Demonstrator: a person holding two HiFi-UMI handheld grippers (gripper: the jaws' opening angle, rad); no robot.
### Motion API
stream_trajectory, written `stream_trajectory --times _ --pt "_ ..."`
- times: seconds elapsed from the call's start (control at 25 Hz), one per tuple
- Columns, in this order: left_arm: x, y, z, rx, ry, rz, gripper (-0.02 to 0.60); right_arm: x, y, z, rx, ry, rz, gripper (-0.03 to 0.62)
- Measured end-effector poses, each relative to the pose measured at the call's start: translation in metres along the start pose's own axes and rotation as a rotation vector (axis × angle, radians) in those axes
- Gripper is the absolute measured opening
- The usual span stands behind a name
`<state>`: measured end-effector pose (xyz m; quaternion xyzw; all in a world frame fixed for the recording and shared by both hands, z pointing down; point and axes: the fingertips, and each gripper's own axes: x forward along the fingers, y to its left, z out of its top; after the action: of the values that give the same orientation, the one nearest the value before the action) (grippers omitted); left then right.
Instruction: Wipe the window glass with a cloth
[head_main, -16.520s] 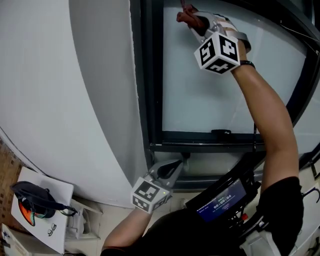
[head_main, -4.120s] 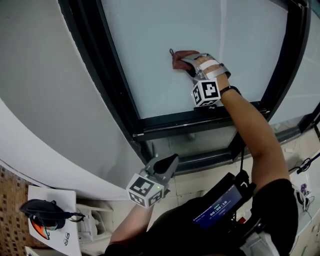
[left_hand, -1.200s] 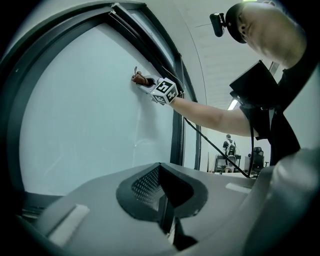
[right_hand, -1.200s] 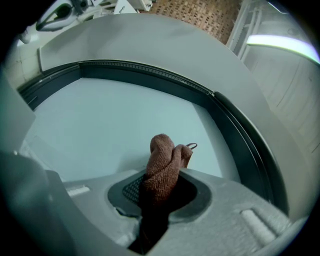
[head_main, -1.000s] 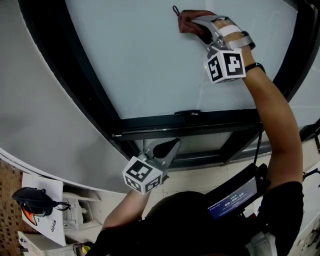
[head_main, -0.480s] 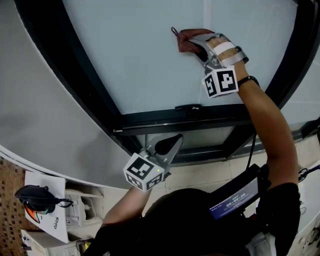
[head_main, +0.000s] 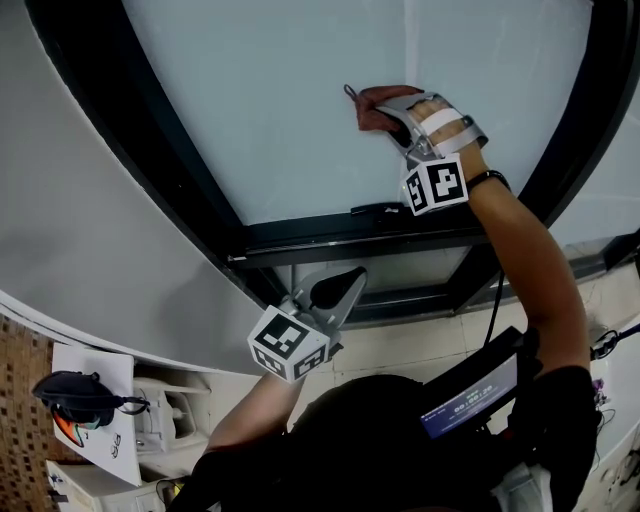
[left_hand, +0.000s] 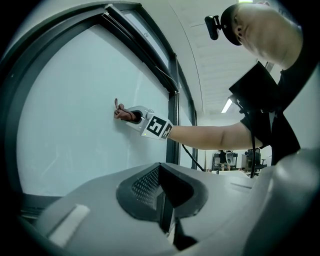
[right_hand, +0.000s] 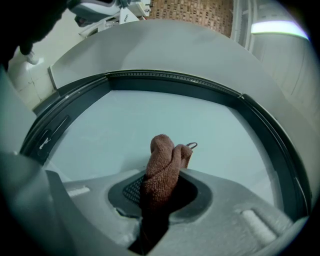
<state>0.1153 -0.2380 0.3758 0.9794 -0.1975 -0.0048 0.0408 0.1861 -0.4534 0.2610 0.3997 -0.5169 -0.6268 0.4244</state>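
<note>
Against the window glass (head_main: 270, 110), right gripper (head_main: 396, 118) clenches one brown cloth (head_main: 371, 106); left gripper (head_main: 344, 285) sits below, jaws together, empty.

coarse knitted cloth (right_hand: 162, 172); smooth matt glass (head_main: 280, 100).

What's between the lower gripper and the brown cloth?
Head view: the dark window frame and bare glass lie between the left gripper and the cloth.

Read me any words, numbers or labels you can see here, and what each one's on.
Nothing reads clearly.
Chest screen: lit digits, too blurred to read.
White sheet, lower left: dark print, too small to read.
Marker cubes: square patterns only, no words.
</note>
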Motion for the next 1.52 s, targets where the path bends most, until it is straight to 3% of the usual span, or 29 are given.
stream_trajectory --times 0.52,0.72,0.8,0.88,0.96,1.08,1.2,1.36,1.52 --pt "-0.013 0.010 -0.002 -0.016 -0.004 0.014 0.017 -0.002 0.036 0.001 0.040 0.004 0.033 0.061" --pt "-0.022 0.019 0.003 -0.014 -0.017 0.027 0.017 0.000 0.036 0.000 0.042 0.031 0.077 0.061" --pt "-0.027 0.021 0.005 -0.016 -0.025 0.034 0.017 0.001 0.035 0.002 0.089 0.055 0.101 0.063" --pt "-0.034 0.023 0.007 -0.015 -0.033 0.039 0.017 0.001 0.028 0.011 0.218 0.047 0.107 0.066" --pt "-0.039 0.025 0.009 -0.014 -0.038 0.047 0.017 -0.002 0.006 0.033 0.439 -0.014 0.075 0.069" --pt "-0.048 0.031 0.012 -0.014 -0.040 0.069 0.017 -0.002 -0.036 0.089 0.841 -0.197 0.033 0.071" --pt "-0.074 0.040 0.011 -0.011 -0.042 0.100 0.017 0.015 -0.059 0.159 1.173 -0.394 0.060 0.071" --pt "-0.106 0.054 0.007 -0.011 -0.041 0.149 0.017 0.054 -0.066 0.221 1.407 -0.510 0.096 0.071" --pt "-0.129 0.058 0.008 -0.008 -0.044 0.181 0.017 0.085 -0.075 0.249 1.603 -0.579 0.127 0.071"
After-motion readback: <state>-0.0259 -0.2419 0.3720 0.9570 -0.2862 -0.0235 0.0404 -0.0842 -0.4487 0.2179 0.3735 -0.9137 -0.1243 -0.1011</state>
